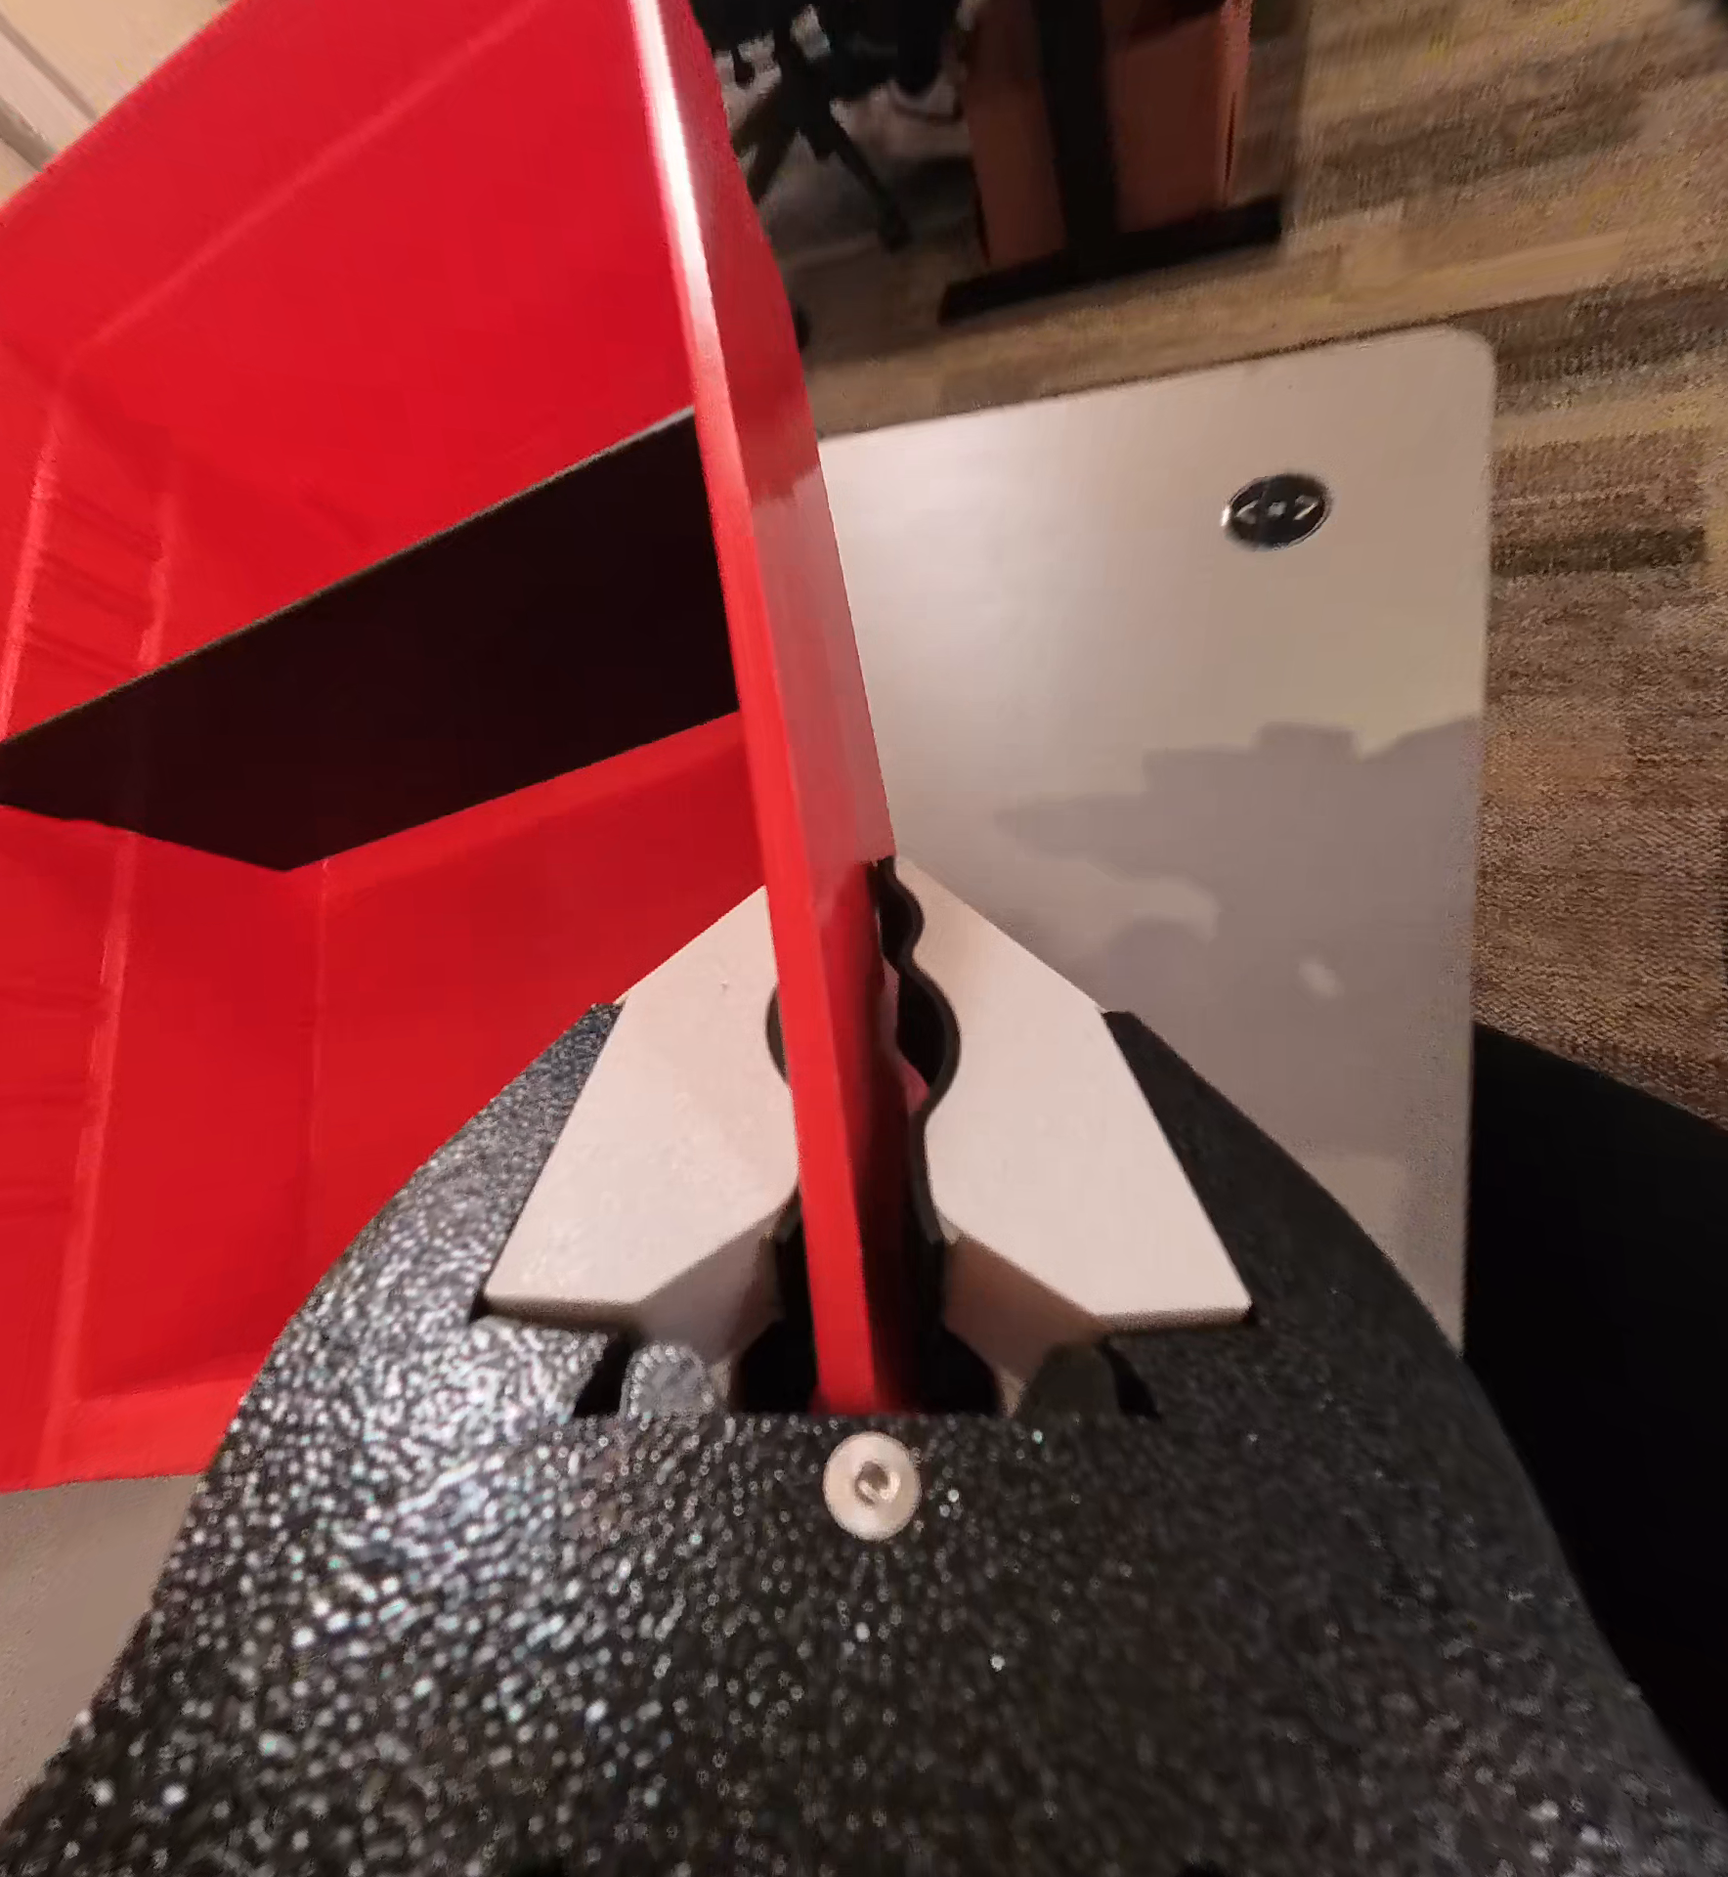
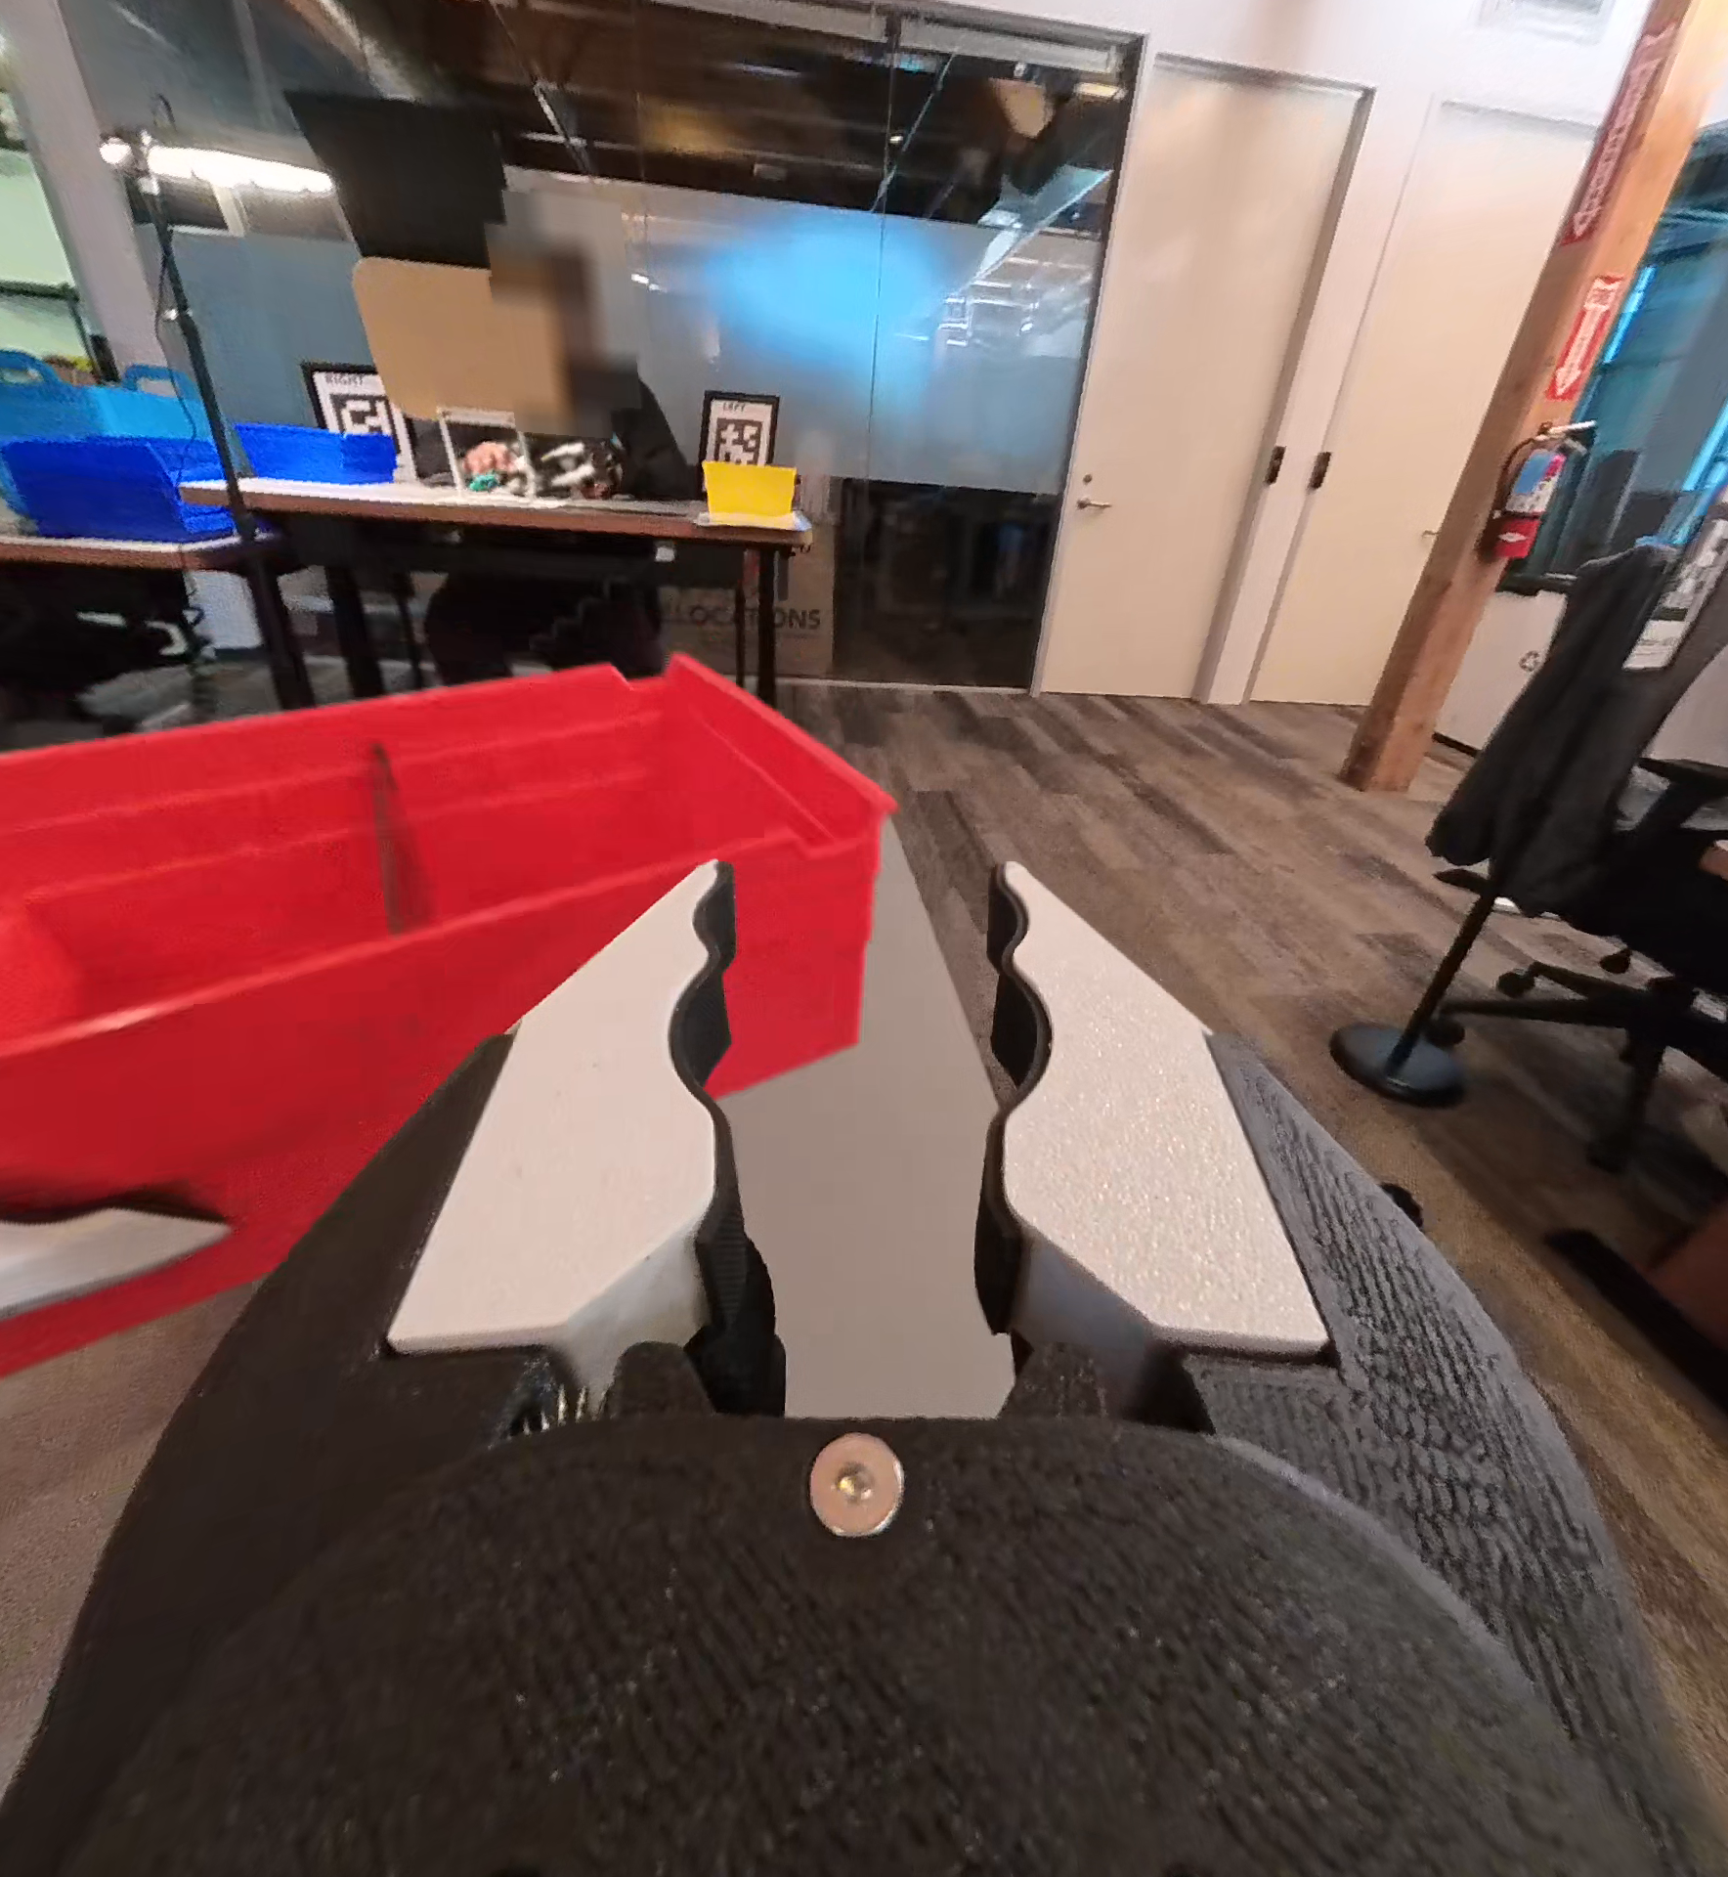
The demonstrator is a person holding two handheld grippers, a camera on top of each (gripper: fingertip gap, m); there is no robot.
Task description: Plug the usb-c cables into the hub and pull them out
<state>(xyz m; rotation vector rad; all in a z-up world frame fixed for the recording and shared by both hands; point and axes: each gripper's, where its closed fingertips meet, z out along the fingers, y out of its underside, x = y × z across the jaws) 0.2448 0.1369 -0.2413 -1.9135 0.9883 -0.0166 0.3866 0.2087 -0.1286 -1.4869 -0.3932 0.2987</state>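
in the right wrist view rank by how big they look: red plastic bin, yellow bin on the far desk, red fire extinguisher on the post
1. Red plastic bin, by far, though it is nearest the camera.
2. Yellow bin and red fire extinguisher: look alike, both far off, so unranked.

The red bin [image 1: 352, 630] runs off the frame's left edge, its floor motion-blurred.

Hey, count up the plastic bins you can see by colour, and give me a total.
Red bin: 1, its wall clamped in the left gripper
Blue bins: 2, on the far tables
Yellow bin: 1, on the far table
Total: 4
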